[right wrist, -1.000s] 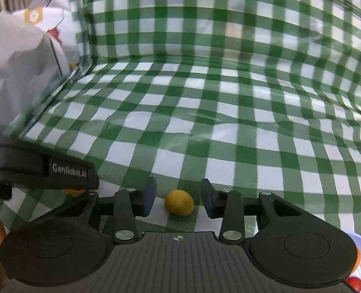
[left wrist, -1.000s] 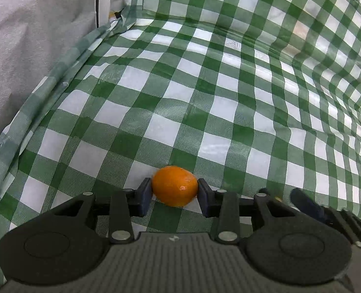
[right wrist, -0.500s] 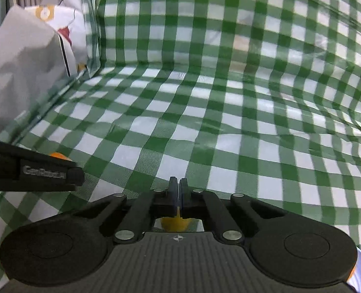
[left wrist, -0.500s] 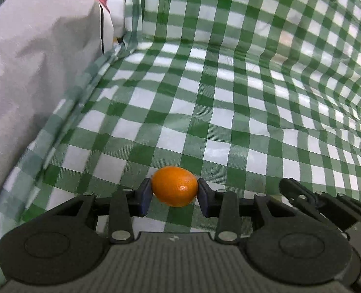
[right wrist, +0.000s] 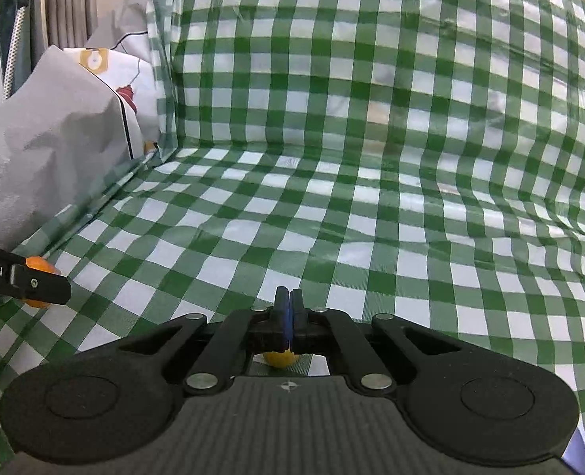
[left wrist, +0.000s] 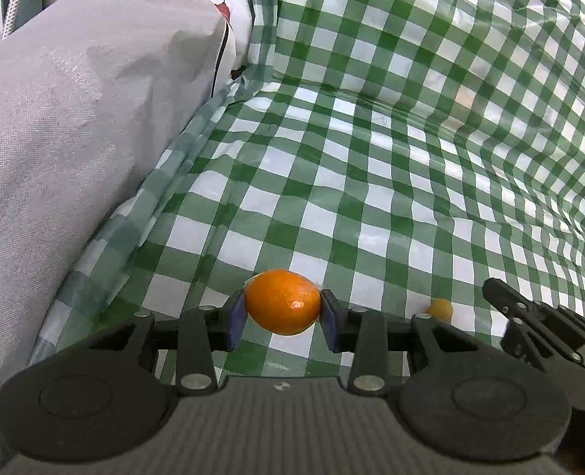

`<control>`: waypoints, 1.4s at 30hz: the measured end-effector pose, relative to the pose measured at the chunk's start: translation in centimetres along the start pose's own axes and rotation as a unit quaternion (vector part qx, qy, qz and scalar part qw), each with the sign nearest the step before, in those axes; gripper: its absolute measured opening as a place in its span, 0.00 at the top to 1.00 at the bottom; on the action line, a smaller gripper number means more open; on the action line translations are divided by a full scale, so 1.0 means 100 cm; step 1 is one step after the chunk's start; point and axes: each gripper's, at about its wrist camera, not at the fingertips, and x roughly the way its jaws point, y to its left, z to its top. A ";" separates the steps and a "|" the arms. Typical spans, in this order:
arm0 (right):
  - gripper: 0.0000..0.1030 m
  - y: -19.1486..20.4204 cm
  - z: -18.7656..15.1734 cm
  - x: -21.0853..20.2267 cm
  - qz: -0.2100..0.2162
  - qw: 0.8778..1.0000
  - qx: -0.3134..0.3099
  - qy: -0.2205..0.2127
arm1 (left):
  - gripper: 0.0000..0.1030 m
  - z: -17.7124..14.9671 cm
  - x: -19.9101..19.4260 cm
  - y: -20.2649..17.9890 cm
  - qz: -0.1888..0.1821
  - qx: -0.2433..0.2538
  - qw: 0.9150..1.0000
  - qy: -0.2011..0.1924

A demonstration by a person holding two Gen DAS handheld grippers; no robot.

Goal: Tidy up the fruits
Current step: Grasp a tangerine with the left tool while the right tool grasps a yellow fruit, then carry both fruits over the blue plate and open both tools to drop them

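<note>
Left wrist view: left hand-held gripper clamps an orange fruit by its two ends, lifted above the checked cloth on the desk; the round skin could roll out of the pads if the wrist tips. Right wrist view: right hand-held gripper has its jaws fully together with nothing between them, the small yellow fruit lying loose beneath on the near cloth; risk, it is left behind or nudged away.

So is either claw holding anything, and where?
The left gripper holds the glossy oval orange fruit by its two narrow ends. The right gripper has its jaws shut on nothing; the small round yellow fruit lies loose on the green checked cloth.
</note>
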 end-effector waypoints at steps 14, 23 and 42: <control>0.58 0.015 -0.018 0.030 -0.010 0.998 -0.038 0.059 | 0.58 -0.002 0.003 -0.006 -0.011 0.022 1.000 0.007; 0.72 0.017 -0.017 0.060 -0.018 0.995 -0.040 0.093 | 0.58 0.001 0.008 -0.015 -0.013 0.037 0.999 0.004; 0.72 -0.007 0.015 -0.101 -0.024 0.999 -0.026 -0.018 | 0.58 -0.012 -0.014 -0.036 -0.020 0.099 0.995 -0.024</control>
